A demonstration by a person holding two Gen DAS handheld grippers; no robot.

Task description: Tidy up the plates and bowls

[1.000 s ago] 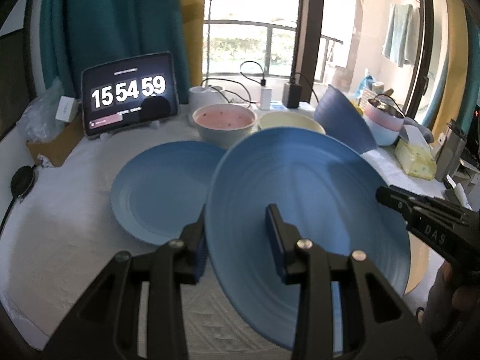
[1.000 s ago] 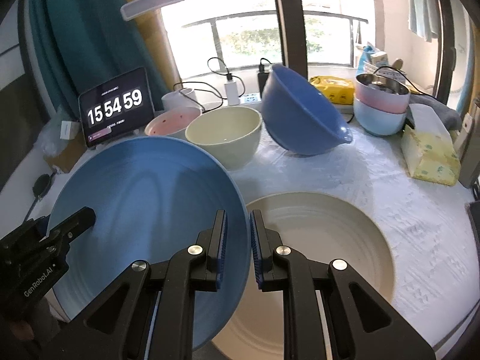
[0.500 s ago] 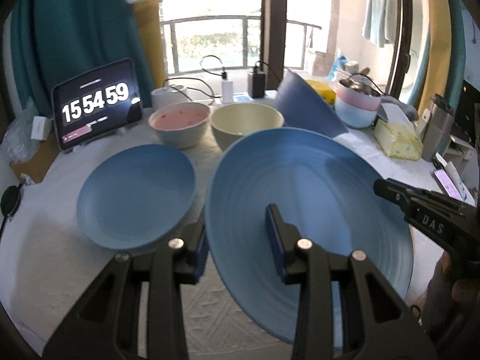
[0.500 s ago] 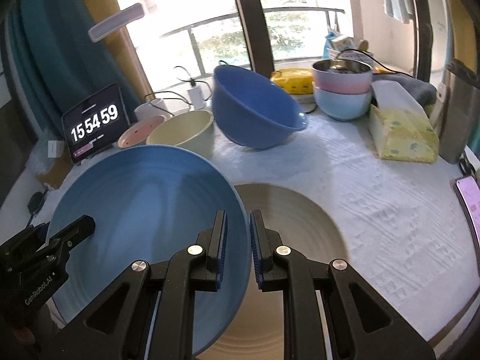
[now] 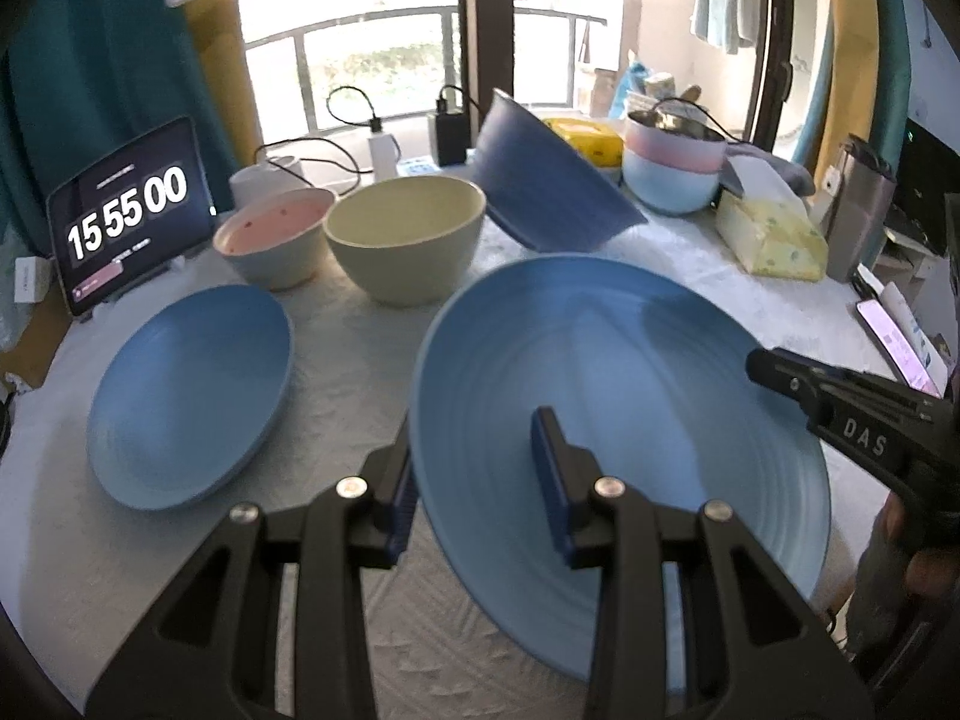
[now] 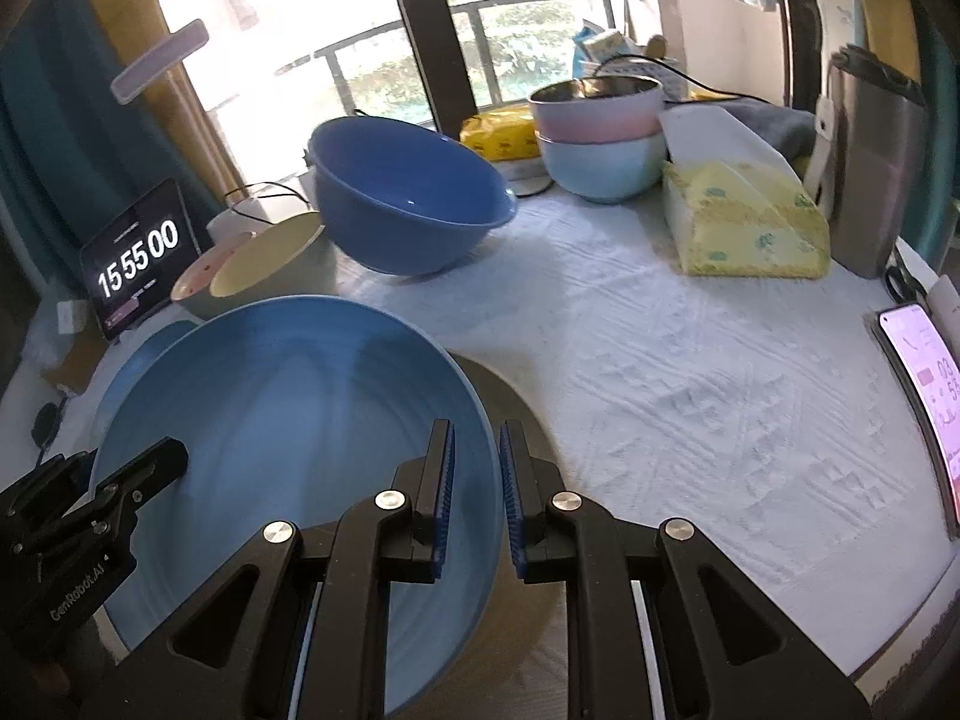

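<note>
above the white tablecloth [image 6: 690,360], the left gripper [image 5: 480,498] and right gripper [image 6: 477,492] each clamp opposite rims of the large blue plate [image 5: 600,372], over a beige plate [image 6: 516,414].

Bare cloth [image 6: 690,372] right of blue bowl [image 6: 408,204]

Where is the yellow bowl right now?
In the left wrist view, the cream-yellow bowl stands at the back of the table, between the pink bowl on its left and the tilted dark blue bowl on its right.
</note>
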